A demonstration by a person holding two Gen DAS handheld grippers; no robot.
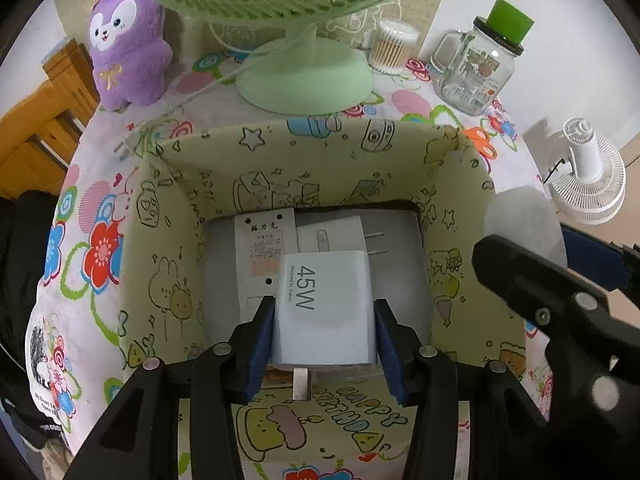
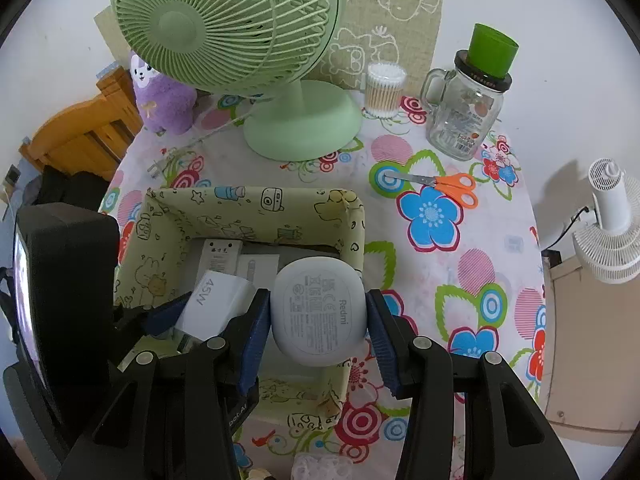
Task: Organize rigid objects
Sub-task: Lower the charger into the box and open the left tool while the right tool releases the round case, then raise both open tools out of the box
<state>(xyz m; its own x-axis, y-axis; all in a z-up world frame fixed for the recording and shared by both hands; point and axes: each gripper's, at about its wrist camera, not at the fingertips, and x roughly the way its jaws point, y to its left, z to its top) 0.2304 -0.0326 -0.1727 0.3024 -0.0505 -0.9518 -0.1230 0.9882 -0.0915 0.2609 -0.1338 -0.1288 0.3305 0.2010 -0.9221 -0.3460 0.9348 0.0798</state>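
Note:
A green patterned storage box (image 1: 320,160) stands on the flowered table; it also shows in the right wrist view (image 2: 256,208). My left gripper (image 1: 324,332) is shut on a white 45W charger (image 1: 326,308) and holds it over the box's inside; the charger also shows in the right wrist view (image 2: 212,308). A white adapter (image 1: 264,256) and a white plug (image 1: 336,236) lie on the box floor. My right gripper (image 2: 318,328) is shut on a white Redmi earbud case (image 2: 320,312) above the box's right front corner.
A green desk fan (image 2: 256,40), a purple plush toy (image 1: 128,48), a cotton swab jar (image 2: 386,88) and a glass mug jar with a green cup (image 2: 468,108) stand at the back. Orange scissors (image 2: 448,186) lie right of the box. A white clip fan (image 2: 612,224) is off the table's right edge.

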